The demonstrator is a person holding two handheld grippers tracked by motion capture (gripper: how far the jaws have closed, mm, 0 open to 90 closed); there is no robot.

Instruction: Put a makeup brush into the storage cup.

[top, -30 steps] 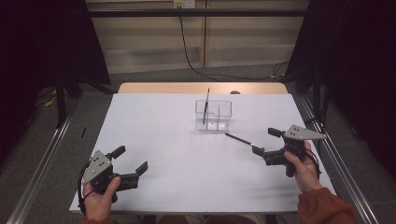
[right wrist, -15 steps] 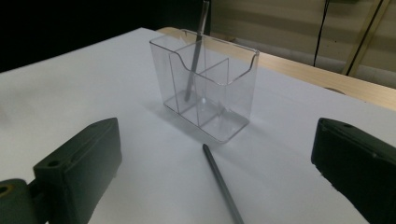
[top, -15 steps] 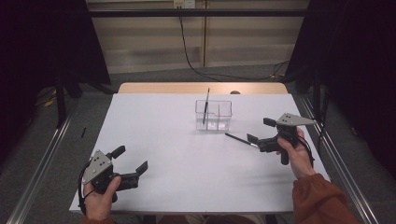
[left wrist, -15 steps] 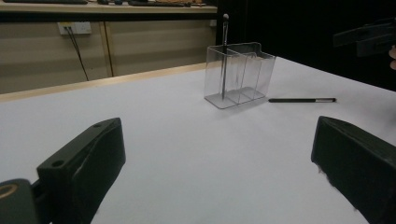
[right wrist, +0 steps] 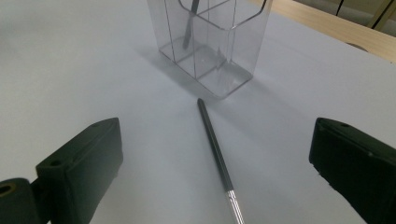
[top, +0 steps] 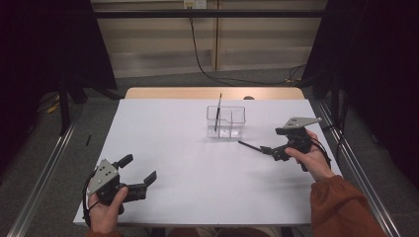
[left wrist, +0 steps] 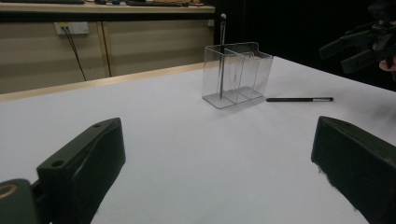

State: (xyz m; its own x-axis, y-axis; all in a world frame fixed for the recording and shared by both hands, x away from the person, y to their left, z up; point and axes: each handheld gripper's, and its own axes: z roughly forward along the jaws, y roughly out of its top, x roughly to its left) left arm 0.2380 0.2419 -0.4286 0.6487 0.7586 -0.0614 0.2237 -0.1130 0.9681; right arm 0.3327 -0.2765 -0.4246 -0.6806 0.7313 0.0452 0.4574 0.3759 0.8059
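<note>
A clear plastic holder (top: pixel 226 122) with compartments stands at the back middle of the white table (top: pixel 188 148). One black pen (top: pixel 218 111) stands upright in its left compartment. A second black pen (top: pixel 249 146) lies flat just right of and in front of the holder. My right gripper (top: pixel 272 142) hovers open over that pen's near end; in the right gripper view the lying pen (right wrist: pixel 217 154) runs between the spread jaws toward the holder (right wrist: pixel 210 37). My left gripper (top: pixel 138 168) rests open at the front left, far from the holder (left wrist: pixel 238 74), with nothing between its jaws.
A wooden strip (top: pixel 173 93) borders the table's far edge. Metal rails (top: pixel 54 158) run along both sides on the floor, and a black cable (top: pixel 197 54) hangs down the back wall.
My right gripper has moved forward and left, closing in over the lying pen's end. The left gripper and both pens have not moved.
</note>
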